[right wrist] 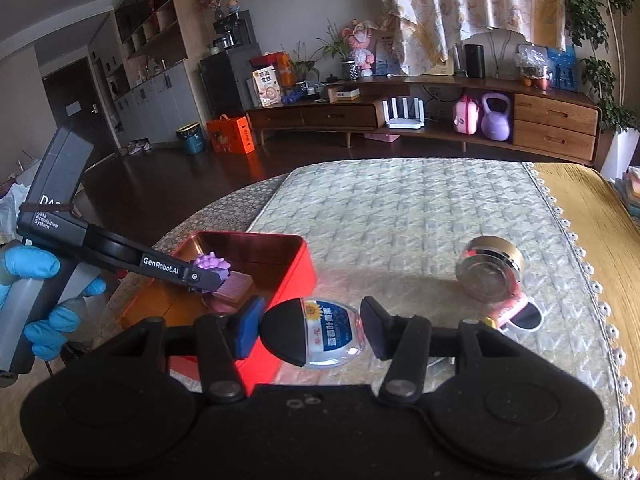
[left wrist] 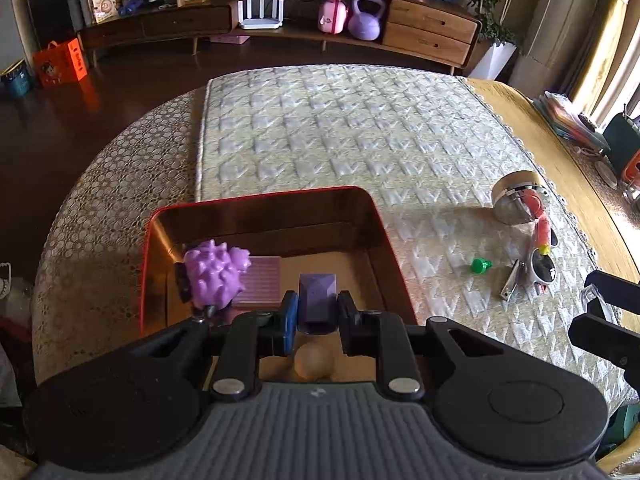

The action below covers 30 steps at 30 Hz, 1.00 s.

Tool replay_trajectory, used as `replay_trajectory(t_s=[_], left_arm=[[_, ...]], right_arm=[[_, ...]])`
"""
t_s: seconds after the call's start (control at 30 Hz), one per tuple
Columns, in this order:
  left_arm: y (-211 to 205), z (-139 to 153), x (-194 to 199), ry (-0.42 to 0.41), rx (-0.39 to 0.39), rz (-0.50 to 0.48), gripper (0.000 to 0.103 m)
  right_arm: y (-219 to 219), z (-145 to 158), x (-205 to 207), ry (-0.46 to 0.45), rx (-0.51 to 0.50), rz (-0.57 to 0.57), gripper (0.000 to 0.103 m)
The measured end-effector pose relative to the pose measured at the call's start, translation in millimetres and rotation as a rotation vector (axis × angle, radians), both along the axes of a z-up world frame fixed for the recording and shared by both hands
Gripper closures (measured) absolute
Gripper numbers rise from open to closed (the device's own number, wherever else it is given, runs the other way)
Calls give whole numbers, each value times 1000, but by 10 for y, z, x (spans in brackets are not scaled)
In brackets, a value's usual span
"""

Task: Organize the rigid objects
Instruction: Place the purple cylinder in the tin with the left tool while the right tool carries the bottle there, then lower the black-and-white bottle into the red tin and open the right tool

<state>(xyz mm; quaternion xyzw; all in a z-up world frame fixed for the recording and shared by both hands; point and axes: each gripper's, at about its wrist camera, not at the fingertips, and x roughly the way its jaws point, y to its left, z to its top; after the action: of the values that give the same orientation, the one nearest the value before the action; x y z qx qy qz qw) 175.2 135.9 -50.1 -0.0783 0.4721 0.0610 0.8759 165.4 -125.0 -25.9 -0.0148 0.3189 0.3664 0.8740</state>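
Note:
My left gripper (left wrist: 318, 315) is shut on a purple faceted block (left wrist: 318, 292) and holds it over the open red tin box (left wrist: 280, 194). A purple spiky toy (left wrist: 216, 274), a mauve ribbed pad (left wrist: 260, 284) and a pale ball (left wrist: 314, 362) lie inside the box. My right gripper (right wrist: 312, 326) is shut on a clear bottle (right wrist: 334, 334) with a black cap and a blue label, held sideways just right of the red tin box (right wrist: 296, 264). A gloved hand carries the left gripper (right wrist: 208, 280) above the box.
On the quilted mat (left wrist: 360, 128) to the right lie a round metal tin (left wrist: 516, 196), pink sunglasses (left wrist: 542, 256), a green cap (left wrist: 480, 266) and a nail clipper (left wrist: 512, 284). The right gripper (left wrist: 600, 308) shows at the right edge. A dark floor and a long wooden sideboard lie beyond.

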Motion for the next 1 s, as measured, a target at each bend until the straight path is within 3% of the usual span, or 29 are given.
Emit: replay_trajectory(t_s=[0.4,1.0], left_arm=[[339,-258,-225,49,1,14,82],[445,-517,-300,66,13,-6,82]], right_arm=[[867,-113,-16,-77,-138,135,51],[1707,-594,373,-31,-309,214,51]])
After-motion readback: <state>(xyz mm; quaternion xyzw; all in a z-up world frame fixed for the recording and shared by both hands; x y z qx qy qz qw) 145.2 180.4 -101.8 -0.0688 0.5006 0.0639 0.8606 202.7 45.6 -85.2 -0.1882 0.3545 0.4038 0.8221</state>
